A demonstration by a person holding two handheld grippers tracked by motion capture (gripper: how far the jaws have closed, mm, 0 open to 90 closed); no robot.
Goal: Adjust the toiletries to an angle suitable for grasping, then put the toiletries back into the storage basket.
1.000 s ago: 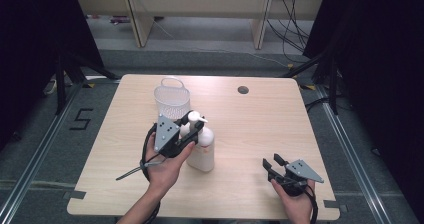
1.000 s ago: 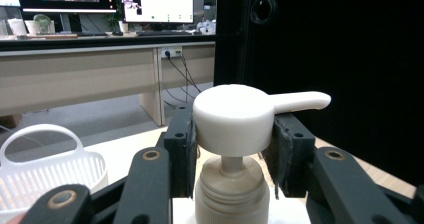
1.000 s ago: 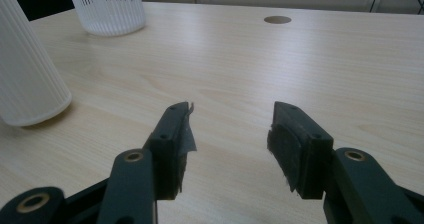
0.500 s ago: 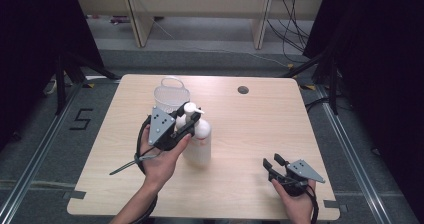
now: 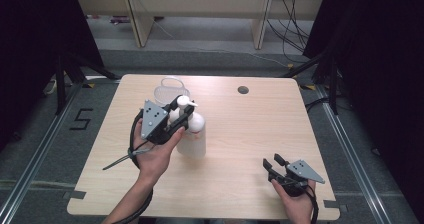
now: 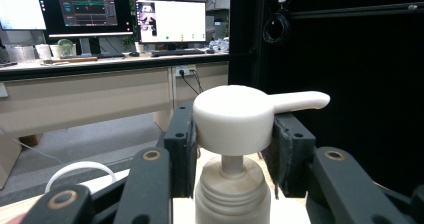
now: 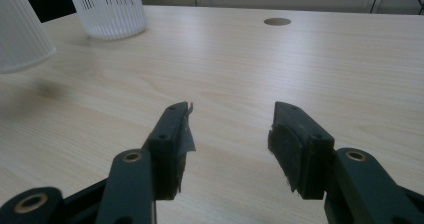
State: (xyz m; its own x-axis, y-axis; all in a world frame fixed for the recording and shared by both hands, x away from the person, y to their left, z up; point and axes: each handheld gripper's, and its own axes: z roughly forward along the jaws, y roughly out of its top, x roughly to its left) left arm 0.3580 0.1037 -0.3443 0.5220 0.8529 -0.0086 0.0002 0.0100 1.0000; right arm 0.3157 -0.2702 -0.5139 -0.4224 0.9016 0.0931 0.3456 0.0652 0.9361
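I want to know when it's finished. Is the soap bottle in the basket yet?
Not yet. Done: the left hand-held gripper has clamped the pump head of the soap bottle. In hand: the bottle is held upright just in front of the white basket. Left, probably: carrying it over and lowering it in. The right hand-held gripper waits open on the table.

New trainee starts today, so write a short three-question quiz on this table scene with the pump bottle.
1. True or false: the left tongs are clamped on the white plastic pump head of the pale plastic pump bottle.
2. What stands just behind the bottle on the light wooden table?
A. a white slotted plastic basket
B. a metal bowl
C. a red cup
3. Fill in: the right tongs are ____, with nothing between them.

Key
1. True
2. A: the white slotted plastic basket
3. open
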